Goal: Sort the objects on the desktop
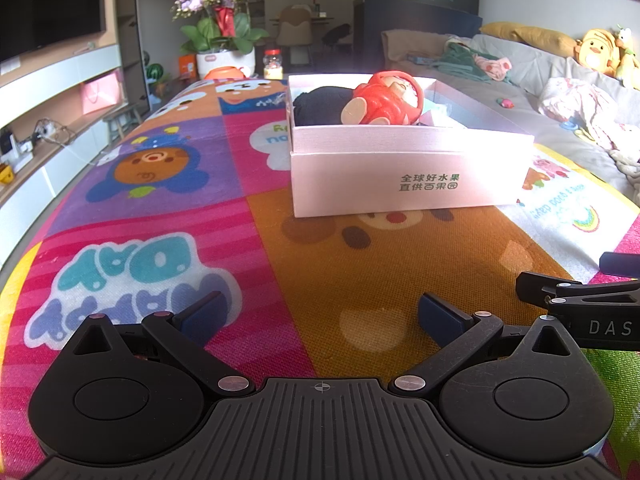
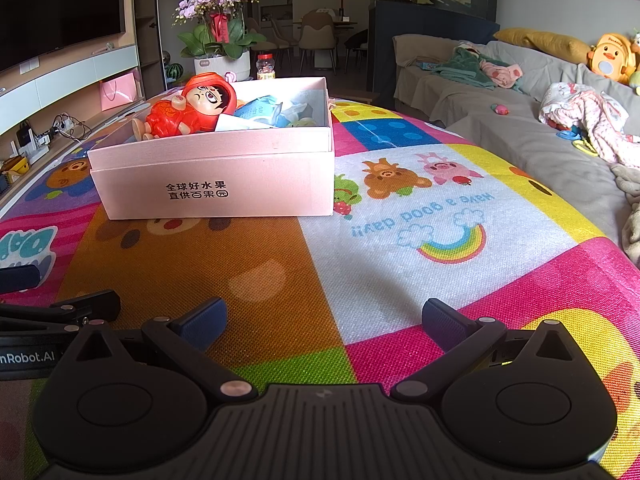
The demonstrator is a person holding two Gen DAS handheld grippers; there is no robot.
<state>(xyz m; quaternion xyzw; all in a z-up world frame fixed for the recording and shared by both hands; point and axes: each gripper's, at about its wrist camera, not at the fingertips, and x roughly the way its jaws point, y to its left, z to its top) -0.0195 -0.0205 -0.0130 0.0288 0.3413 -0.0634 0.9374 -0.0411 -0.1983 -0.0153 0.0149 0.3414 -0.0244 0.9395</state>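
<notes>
Nearest, the left claw (image 1: 320, 316) and right claw (image 2: 324, 322) both gape empty over the worktop (image 2: 248, 264), side by side. Farther on, mid-worktop, sits the pink box (image 2: 216, 184), long side facing the claws. Inside, the red doll (image 2: 192, 108) lies along it, head rightward.

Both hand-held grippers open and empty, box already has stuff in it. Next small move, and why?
Probably hold both back and pan for leftovers. The left hand-held gripper and right hand-held gripper are open, holding nothing, low over the mat. The red doll, a dark item and blue packets already lie in the pink box; no loose object shows on the mat.
</notes>
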